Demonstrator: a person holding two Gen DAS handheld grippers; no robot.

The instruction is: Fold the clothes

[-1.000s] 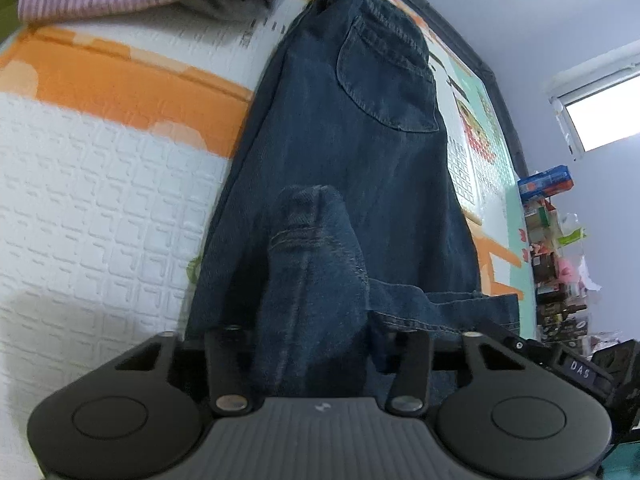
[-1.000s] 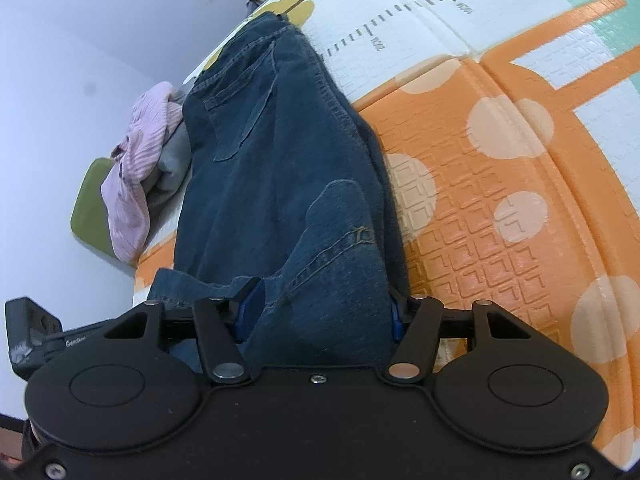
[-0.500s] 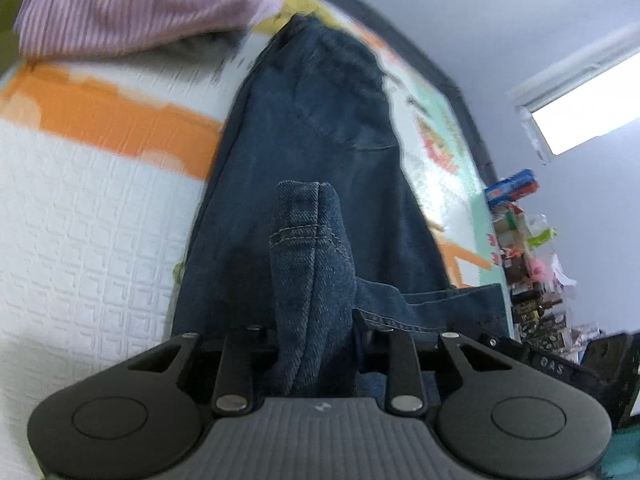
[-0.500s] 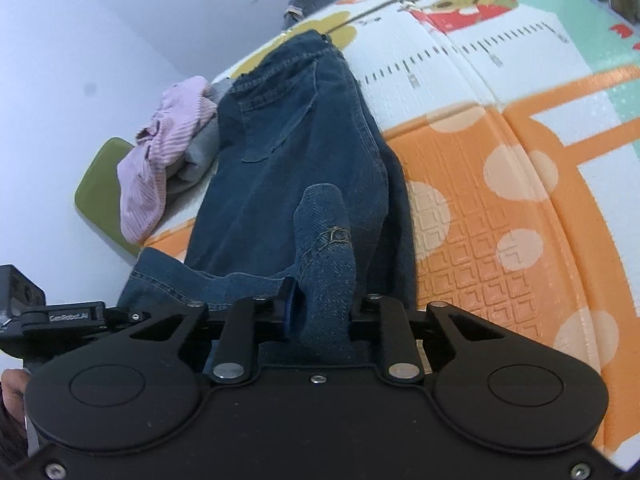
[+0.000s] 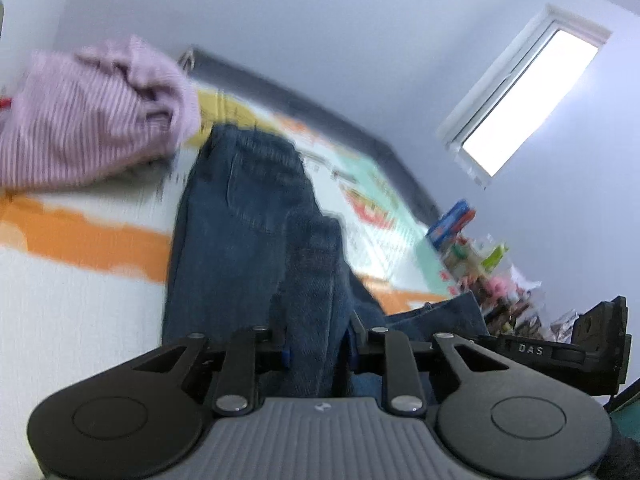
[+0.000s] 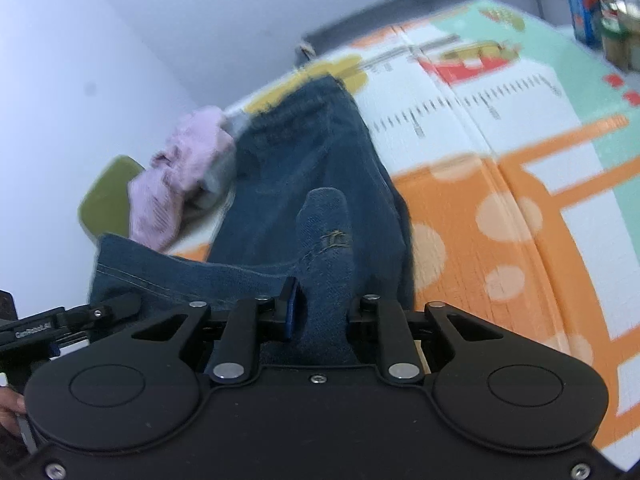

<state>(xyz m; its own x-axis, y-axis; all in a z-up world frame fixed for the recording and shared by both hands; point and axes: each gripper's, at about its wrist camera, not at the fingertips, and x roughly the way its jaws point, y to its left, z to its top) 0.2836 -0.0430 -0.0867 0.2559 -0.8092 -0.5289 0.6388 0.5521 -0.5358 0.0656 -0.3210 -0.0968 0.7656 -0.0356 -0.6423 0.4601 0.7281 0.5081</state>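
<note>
Left gripper (image 5: 318, 354): jaws closing, clamped on a bunched fold of the jeans (image 5: 244, 232) at the hem end, denim filling the gap between both fingers. Right gripper (image 6: 320, 314): jaws also closing, pinched on a second fold of the same hem end, stitched seam standing up above the pads. Two grippers, two grips, one pair of jeans.

Stretched between the two grips, a band of hem edge with a pale stitch line. Beyond the grips, the rest of the jeans lying lengthwise on the play mat (image 6: 480, 216), waistband at the far end.

To the left of the jeans' waistband, touching or just beside it, one pink ribbed garment (image 5: 92, 132), crumpled; grey cloth under it in the right wrist view. Further left of that, one green cushion (image 6: 106, 188).

To the right of the jeans, across the mat near the wall, a cluttered row of small packages (image 5: 480, 256), too blurred to count. Above those, one window (image 5: 528, 100), bright.
</note>
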